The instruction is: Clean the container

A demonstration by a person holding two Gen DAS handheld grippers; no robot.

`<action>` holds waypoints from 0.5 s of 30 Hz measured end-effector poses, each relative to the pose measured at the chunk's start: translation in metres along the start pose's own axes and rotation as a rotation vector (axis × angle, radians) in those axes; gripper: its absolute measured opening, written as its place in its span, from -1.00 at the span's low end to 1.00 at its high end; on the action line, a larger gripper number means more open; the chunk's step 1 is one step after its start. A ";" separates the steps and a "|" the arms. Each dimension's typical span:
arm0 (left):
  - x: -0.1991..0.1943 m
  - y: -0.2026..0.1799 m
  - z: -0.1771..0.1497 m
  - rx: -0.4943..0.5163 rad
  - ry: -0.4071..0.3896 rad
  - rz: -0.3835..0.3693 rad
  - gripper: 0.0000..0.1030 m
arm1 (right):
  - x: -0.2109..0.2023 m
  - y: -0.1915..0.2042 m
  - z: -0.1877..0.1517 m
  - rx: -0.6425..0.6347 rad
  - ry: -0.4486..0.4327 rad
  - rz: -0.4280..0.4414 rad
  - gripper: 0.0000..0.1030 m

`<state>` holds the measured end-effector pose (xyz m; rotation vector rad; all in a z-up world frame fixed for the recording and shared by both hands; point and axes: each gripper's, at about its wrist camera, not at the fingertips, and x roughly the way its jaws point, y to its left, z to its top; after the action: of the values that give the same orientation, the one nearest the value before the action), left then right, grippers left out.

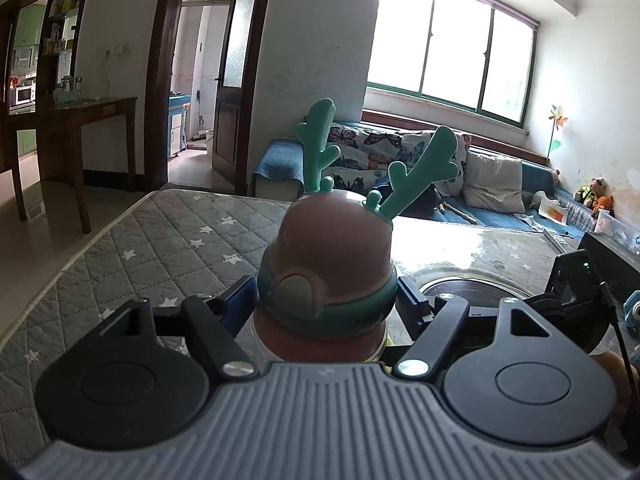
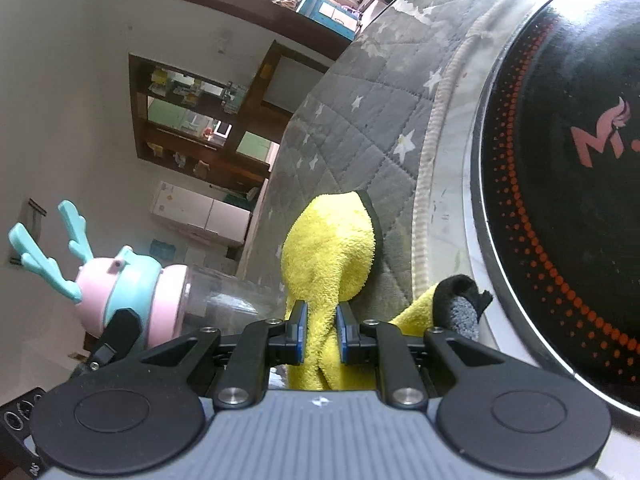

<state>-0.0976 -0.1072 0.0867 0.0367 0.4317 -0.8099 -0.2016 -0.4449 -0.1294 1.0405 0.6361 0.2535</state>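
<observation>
**Bottle in the left grip, cloth in the right**

While the left hand-held gripper [image 1: 326, 300] stands over a quilted grey mattress pad with white stars [image 1: 168, 248], its two blue-padded fingers [image 1: 412, 300] sit on either side of a child's drinking bottle [image 1: 328, 264]. The bottle has a pinkish-brown domed cap, a teal band and two teal antlers [image 1: 424, 164] that rise towards the window. The pads lie against the sides of the bottle below the band, so the left hand-held gripper is grasping the bottle. To the right of the bottle, a round dark dish with a metal rim [image 1: 472, 286] lies on the pad.

In the right wrist view the picture is rolled, so the bottle [image 2: 136, 292] appears at the left, lying sideways in the frame, with its clear body pointing towards the middle. One black finger of the left gripper crosses its teal band. In the middle, the right hand-held gripper [image 2: 321, 328] is clenched on a fluffy yellow cloth [image 2: 328, 252], which bulges out beyond the narrow gap between the blue pads. The cloth is just beside the clear body of the bottle; whether they touch cannot be told. A dark grey patch of the cloth [image 2: 460, 304] lies further right, against the metal rim of the dish [image 2: 480, 208].
</observation>
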 end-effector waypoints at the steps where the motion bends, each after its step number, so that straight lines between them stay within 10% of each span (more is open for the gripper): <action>1: 0.001 0.000 0.000 0.000 0.001 0.001 0.44 | -0.001 0.001 0.000 0.004 -0.004 0.008 -0.72; 15: -0.001 0.003 -0.003 0.004 0.002 0.002 0.44 | -0.008 0.018 0.019 0.024 -0.077 0.124 -0.72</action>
<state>-0.0970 -0.1045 0.0842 0.0411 0.4316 -0.8089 -0.1943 -0.4535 -0.1041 1.1089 0.5071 0.3129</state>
